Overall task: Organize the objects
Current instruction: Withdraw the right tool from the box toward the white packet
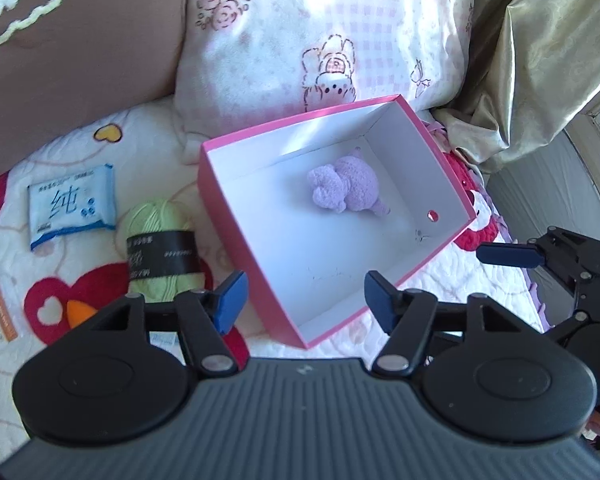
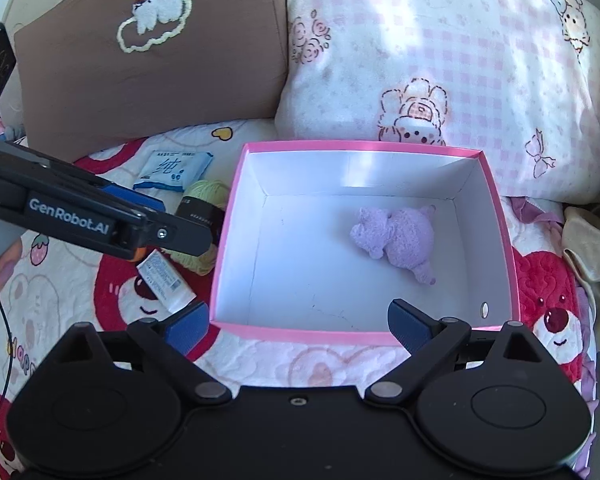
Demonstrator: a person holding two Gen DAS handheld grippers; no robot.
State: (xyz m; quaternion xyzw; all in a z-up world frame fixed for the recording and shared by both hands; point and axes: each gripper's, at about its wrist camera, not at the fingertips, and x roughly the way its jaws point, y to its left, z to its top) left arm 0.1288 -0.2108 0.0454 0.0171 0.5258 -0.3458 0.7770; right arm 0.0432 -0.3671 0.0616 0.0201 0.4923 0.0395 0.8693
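Where a quilted white bedspread [image 2: 284, 364] printed with red bears and hearts is spread beneath a brown cushion [image 2: 148, 68] embroidered with a fluffy white cloud and a pink checked pillow [image 2: 440, 52], an open rectangular pink cardboard box [image 2: 300, 336] with a smooth white inside is set, and a small fuzzy lilac plush toy [image 2: 400, 240] is seen lying on its floor toward the right wall. Just left of the box a pale green yarn skein [image 1: 152, 220] banded in black, a blue-and-white tissue pack [image 1: 70, 204] marked 纯 and a small white printed carton [image 2: 166, 284] are laid, while the left gripper [image 1: 304, 300], lettered GenRobot.AI, and the right gripper [image 2: 300, 324] are held above the box's near rim, blue-padded fingers spread and empty.
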